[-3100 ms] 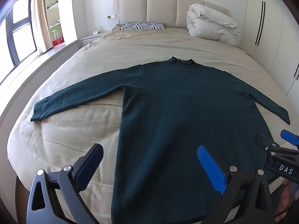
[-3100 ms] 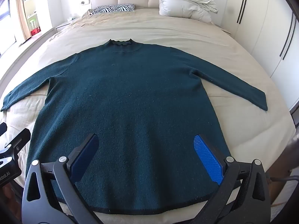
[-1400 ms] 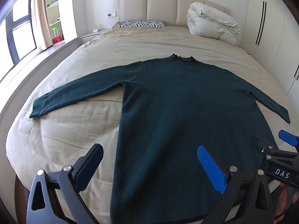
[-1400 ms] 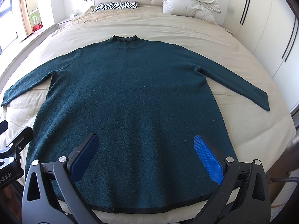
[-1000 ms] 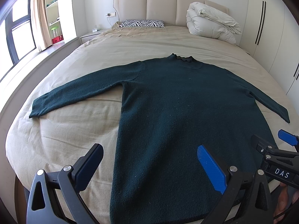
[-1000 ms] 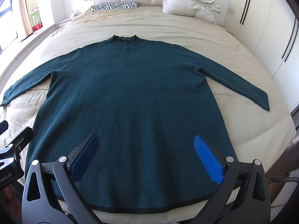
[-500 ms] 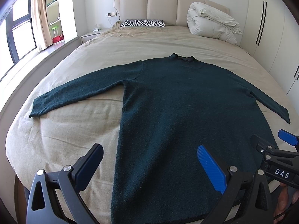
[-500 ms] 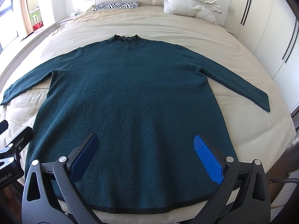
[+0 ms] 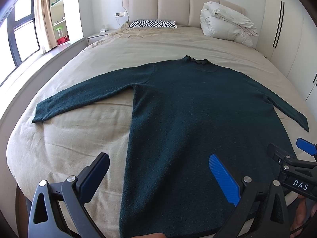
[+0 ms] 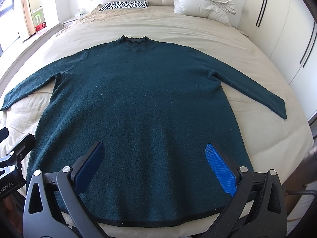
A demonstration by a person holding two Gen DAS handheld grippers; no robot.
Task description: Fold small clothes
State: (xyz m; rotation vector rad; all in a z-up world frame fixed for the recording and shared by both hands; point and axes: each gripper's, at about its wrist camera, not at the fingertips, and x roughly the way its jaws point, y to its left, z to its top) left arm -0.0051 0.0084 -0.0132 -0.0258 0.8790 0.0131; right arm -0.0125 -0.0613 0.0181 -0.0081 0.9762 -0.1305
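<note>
a wide bed [image 9: 83, 130] with a beige cover fills most of both views, its padded headboard [image 9: 174, 6] against the far wall. a dark green sweater [image 10: 138, 103] lies flat and face up on the near half of the bed, collar [image 10: 134, 38] toward the headboard and hem along the near edge of the mattress. both of its sleeves spread out sideways and slightly toward the near edge: one sleeve [image 9: 85, 97] stretches toward the window side, the other sleeve [image 10: 255, 91] reaches toward the wardrobe side, each lying on the bare cover. a rolled white duvet [image 9: 225, 25] sits at the head of the bed on the wardrobe side, and a zebra-print pillow [image 9: 153, 23] lies beside it, nearer the window. white wardrobe doors [image 10: 287, 31] run along one side of the room.

the left tool [image 9: 158, 176] hovers low over the near window-side corner of the sweater body, its jaws spread wide with nothing between them; one finger sits over the beige cover and the other over the green knit. the right tool [image 10: 156, 160] hovers over the hem area in the middle of the sweater, jaws likewise spread wide and holding nothing, both blue pads [image 10: 218, 164] above the fabric. whether either tool touches the knit cannot be told.
</note>
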